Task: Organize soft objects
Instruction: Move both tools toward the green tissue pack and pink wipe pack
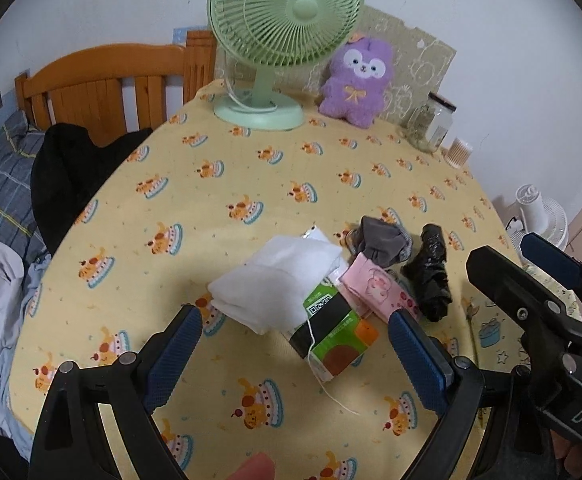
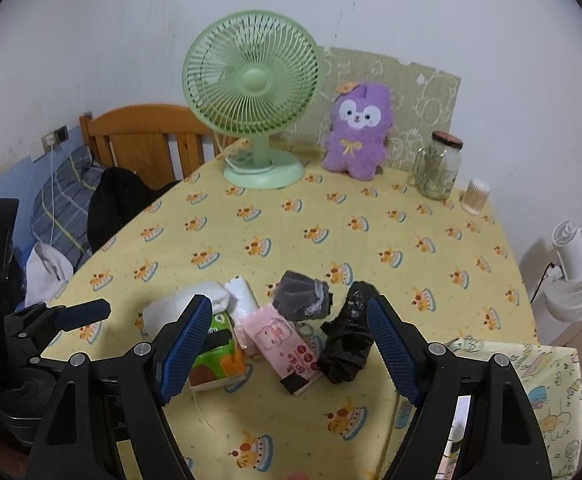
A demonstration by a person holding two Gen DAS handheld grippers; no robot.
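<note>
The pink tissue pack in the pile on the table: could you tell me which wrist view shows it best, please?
The right wrist view: the pink tissue pack lies unobstructed between the open fingers of the right gripper, printed top facing the camera. The left wrist view shows it more foreshortened and further to the side, beside the green tissue pack.

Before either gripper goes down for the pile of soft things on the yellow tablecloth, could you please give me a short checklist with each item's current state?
1. Left gripper open, empty: ok.
2. Right gripper open, empty: ok.
3. Folded white cloth free to lift: not ok, it overlaps the green-and-black tissue pack.
4. Crumpled black bag has nothing lying on it: ok.
5. Pink tissue pack touching neighbours: cannot tell.
</note>
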